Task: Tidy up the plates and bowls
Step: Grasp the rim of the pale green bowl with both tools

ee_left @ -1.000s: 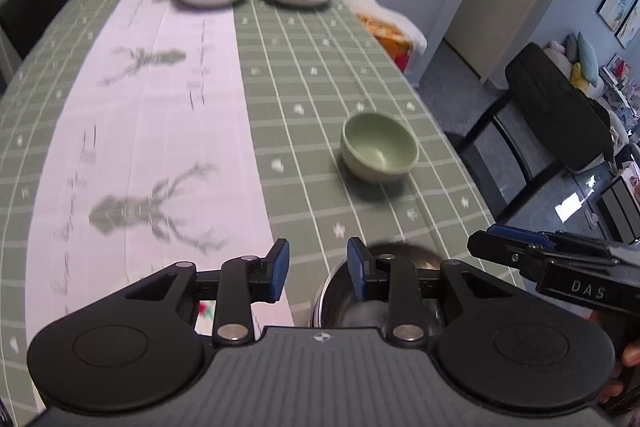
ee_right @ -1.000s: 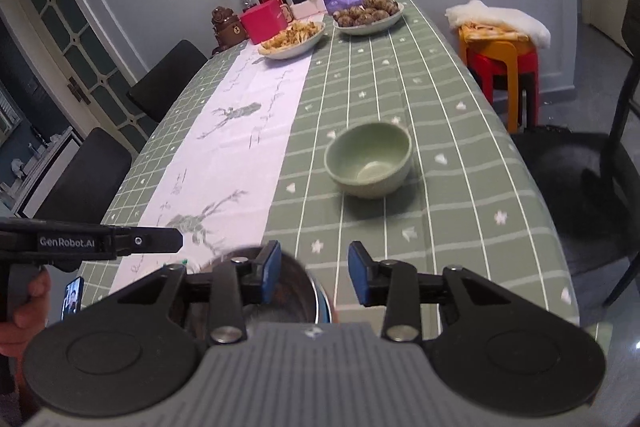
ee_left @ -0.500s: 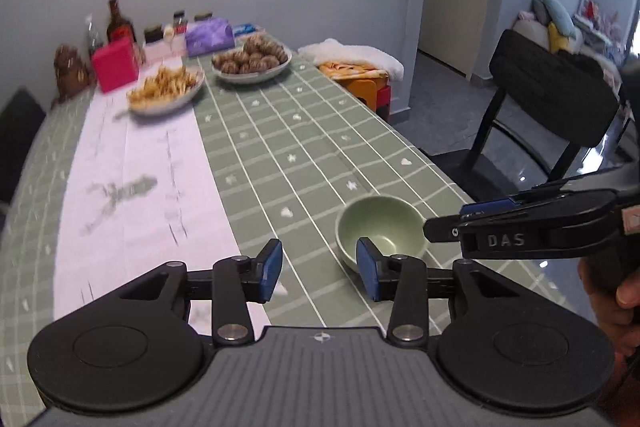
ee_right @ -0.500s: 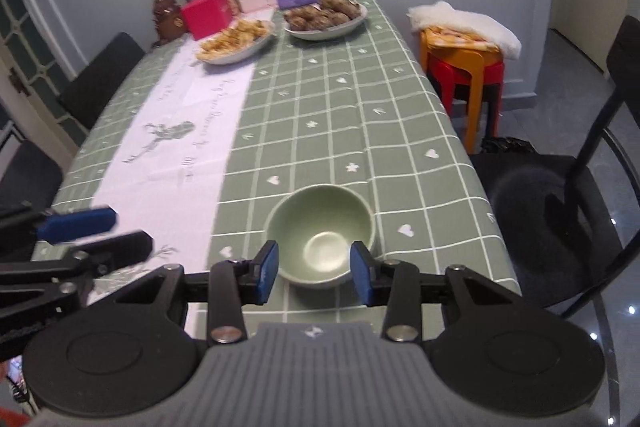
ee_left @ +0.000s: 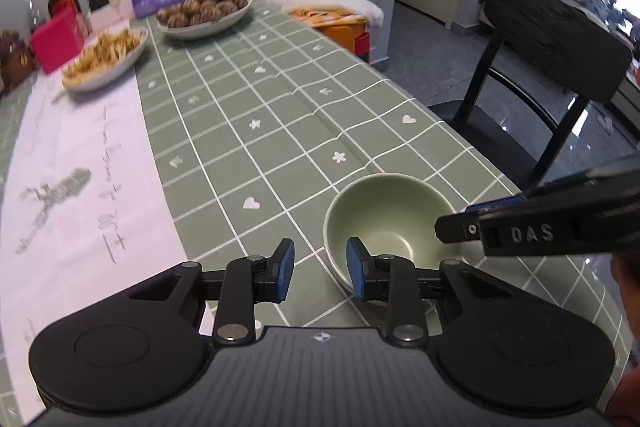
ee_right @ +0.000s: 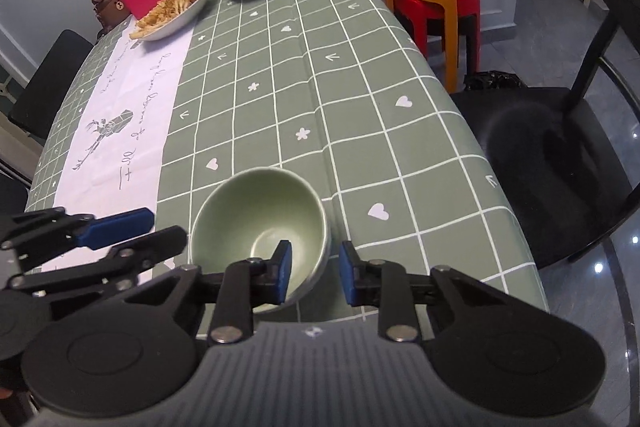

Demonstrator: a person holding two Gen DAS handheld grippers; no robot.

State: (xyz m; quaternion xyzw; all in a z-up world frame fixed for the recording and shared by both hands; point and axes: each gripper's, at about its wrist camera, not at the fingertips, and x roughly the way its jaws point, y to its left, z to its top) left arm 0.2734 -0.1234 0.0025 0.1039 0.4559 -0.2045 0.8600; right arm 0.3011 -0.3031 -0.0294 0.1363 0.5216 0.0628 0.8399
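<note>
L tongs [ee_left: 320, 269] are held low over the surface [ee_left: 280, 115], jaws parted, nothing gripped; the R pad sits at the near-left rim of the green bowl [ee_left: 390, 215]. Bowl is seen upright, mouth up, round w/ no long axis, near the surface's R edge. R tongs [ee_right: 314, 273] are parted approx. the same, straddling the bowl's near-right rim w/o contact confirmed; L pad is inside. Bowl's near wall is hidden behind the tongs.
</note>
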